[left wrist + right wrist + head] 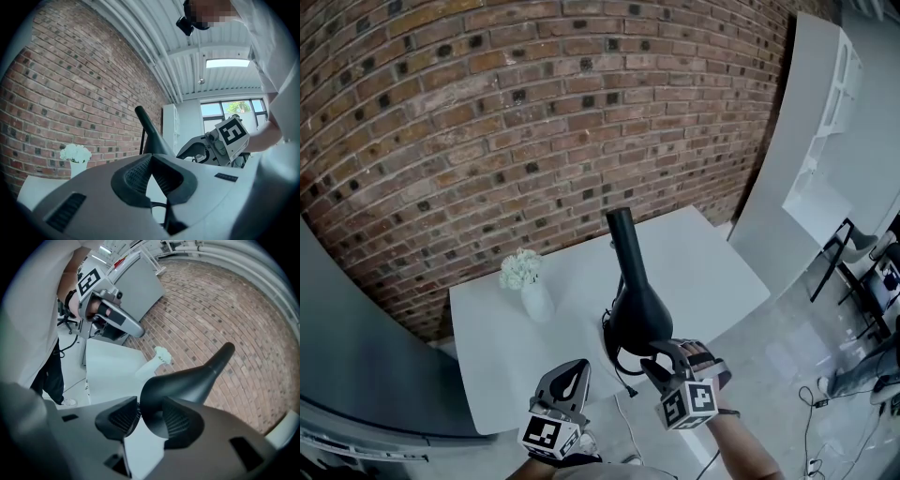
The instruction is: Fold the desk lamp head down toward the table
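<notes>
Brick wall [487, 112] behind a white table [712, 272]. Black lamp [626, 246] stands near the table's front edge, its head [636, 314] pointing steeply up: not yet folded. Right gripper [654, 361]: jaws wide, straddling the head's broad end, apparently not yet clamped. Left gripper [574, 373]: jaws apart, empty, at the near edge. Vase [534, 298] left of the lamp. Step: grasping. Next: clamp the head, swing it down, probably steadying the base.

Matte black cone-shaped lamp head [635, 314], plain white tabletop [712, 272], small white flower vase [534, 302]; the brick wall [487, 112] is mottled red-brown
</notes>
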`<state>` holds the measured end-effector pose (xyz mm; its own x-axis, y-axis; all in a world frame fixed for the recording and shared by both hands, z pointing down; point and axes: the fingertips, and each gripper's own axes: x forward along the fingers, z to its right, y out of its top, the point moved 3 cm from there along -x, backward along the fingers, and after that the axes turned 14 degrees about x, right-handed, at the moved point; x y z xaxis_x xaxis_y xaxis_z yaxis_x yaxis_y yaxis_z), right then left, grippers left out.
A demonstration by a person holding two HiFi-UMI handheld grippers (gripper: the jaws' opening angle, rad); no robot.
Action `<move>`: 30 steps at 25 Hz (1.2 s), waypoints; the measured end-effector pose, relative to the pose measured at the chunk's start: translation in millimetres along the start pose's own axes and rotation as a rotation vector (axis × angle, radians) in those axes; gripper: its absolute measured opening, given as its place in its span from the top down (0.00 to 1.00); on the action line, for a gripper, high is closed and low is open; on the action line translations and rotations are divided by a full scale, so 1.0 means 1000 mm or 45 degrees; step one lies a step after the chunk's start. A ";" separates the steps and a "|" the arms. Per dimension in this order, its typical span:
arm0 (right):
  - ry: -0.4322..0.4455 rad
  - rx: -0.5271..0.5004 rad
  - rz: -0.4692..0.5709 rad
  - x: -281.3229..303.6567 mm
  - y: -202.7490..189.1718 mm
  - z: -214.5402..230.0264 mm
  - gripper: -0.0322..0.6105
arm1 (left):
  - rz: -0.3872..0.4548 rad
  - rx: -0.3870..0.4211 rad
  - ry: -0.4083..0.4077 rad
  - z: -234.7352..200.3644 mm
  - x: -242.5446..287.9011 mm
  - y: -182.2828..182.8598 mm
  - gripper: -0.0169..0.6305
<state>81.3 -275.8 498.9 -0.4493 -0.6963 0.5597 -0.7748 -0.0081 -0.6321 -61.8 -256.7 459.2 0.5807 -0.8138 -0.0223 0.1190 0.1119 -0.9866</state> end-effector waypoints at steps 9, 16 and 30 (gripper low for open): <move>-0.030 0.216 0.073 -0.007 0.004 -0.003 0.67 | 0.009 -0.011 -0.036 -0.002 0.013 0.000 0.96; -0.046 0.426 0.206 -0.030 0.018 -0.002 0.68 | 0.032 -0.005 -0.069 0.010 0.015 0.007 0.96; -0.155 0.766 0.406 -0.067 0.023 0.001 0.84 | 0.030 -0.011 -0.108 0.039 0.006 0.011 0.96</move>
<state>94.2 -230.1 445.9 -0.5339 -0.8060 0.2554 -0.2159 -0.1620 -0.9629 -25.6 -237.7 454.3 0.6495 -0.7597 -0.0318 0.0981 0.1252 -0.9873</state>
